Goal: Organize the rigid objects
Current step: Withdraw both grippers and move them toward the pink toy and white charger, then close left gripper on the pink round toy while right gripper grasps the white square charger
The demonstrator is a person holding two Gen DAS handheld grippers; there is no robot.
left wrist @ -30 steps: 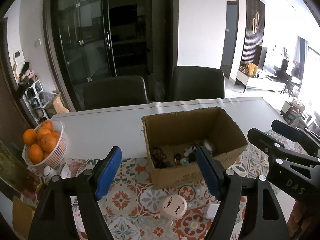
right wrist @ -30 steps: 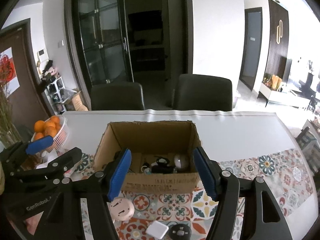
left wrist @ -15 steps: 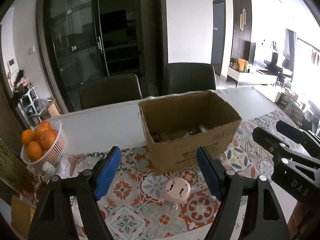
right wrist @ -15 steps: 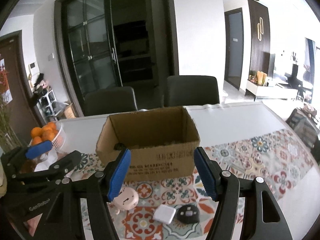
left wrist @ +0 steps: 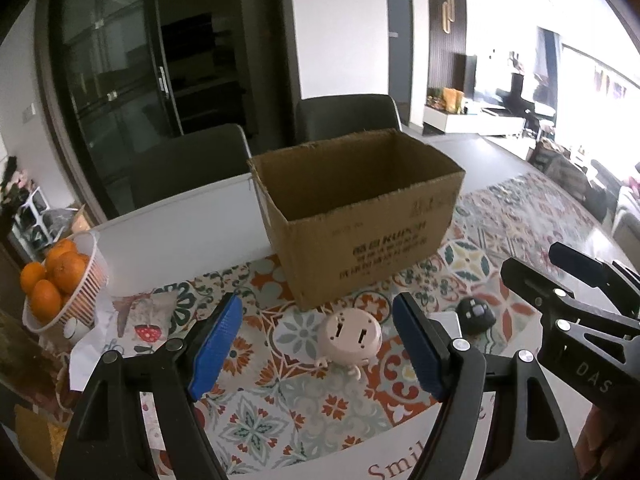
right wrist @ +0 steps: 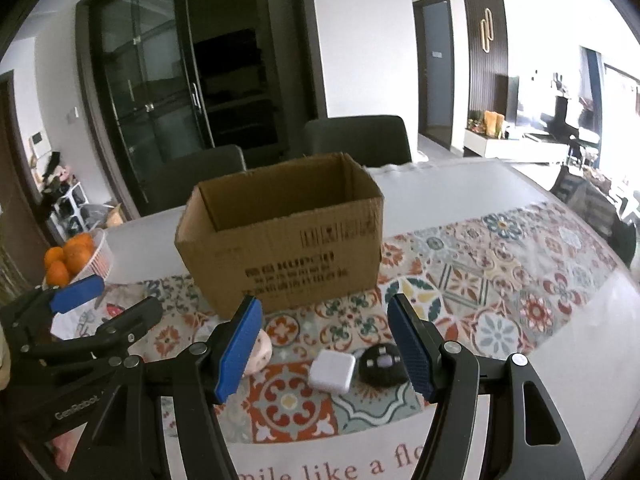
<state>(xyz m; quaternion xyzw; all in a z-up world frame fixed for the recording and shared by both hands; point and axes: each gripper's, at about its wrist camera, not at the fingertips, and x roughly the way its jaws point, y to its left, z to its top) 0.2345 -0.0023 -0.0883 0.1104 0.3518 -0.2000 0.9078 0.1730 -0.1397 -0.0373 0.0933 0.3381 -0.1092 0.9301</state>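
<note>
Cardboard box [left wrist: 360, 216], brown and corrugated with rough-cut rims and dark print on its side, stands open in the middle of both views on the bench [left wrist: 180, 236]. The bench is smooth and white at the far side; nearer, a cloth [right wrist: 500, 280] with a colourful tile pattern covers it.

In the lower centre of the left wrist view the left tongs [left wrist: 318, 346] stand released — two black plastic arms with ribbed blue pads, nothing between them but air. Beyond the gap lies a round, pale pink plastic gadget [left wrist: 349, 336] with two slots on top and small feet, just in front of the box. To its right, half hidden by the right pad, is a flat white square piece [right wrist: 333, 371] with rounded corners, and touching or nearly touching it a small black rounded device [right wrist: 382, 366] with pale buttons.

The right tongs [right wrist: 328, 354] in the lower centre of the right wrist view are also released, empty, with the white square and the black device seen between the pads, on the cloth.

At the left edge of both views a white ribbed plastic basket [left wrist: 86, 288] holds glossy oranges [left wrist: 56, 276].
</note>
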